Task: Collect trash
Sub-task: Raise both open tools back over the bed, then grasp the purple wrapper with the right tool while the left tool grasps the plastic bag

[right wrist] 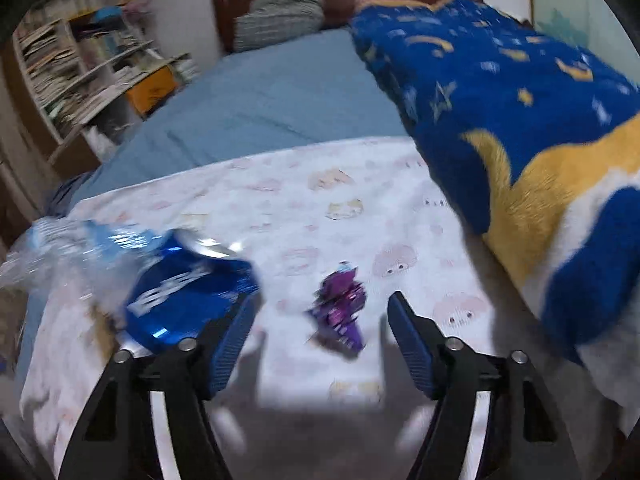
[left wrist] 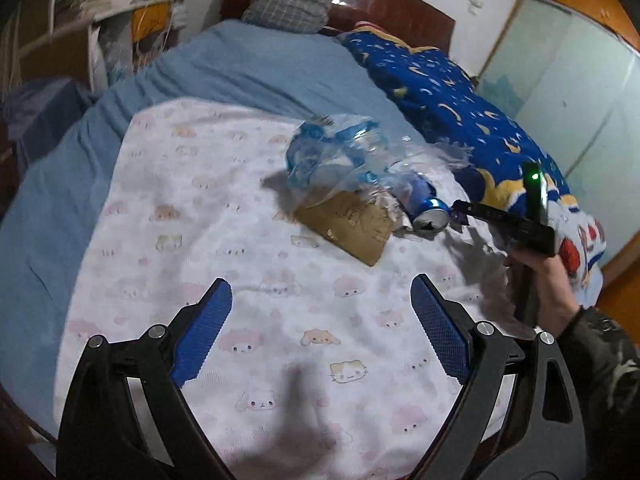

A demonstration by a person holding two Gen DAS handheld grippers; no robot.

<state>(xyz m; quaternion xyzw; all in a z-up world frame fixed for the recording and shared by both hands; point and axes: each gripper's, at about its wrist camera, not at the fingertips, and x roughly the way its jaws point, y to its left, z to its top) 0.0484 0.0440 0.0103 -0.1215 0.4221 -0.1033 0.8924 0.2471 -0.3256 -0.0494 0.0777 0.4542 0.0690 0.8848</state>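
Observation:
Trash lies on a white cartoon-print sheet on the bed. A clear and blue plastic bag lies over a brown cardboard piece. A crushed blue can lies beside them, also in the right wrist view. A small purple wrapper lies between my right gripper's fingers. My right gripper is open around it; in the left wrist view it reaches in from the right next to the can. My left gripper is open and empty, short of the cardboard.
A blue star-and-moon blanket is heaped along the right side of the bed. A grey checked pillow leans on the dark headboard. Cluttered bookshelves stand to the left. Blue bedsheet lies beyond.

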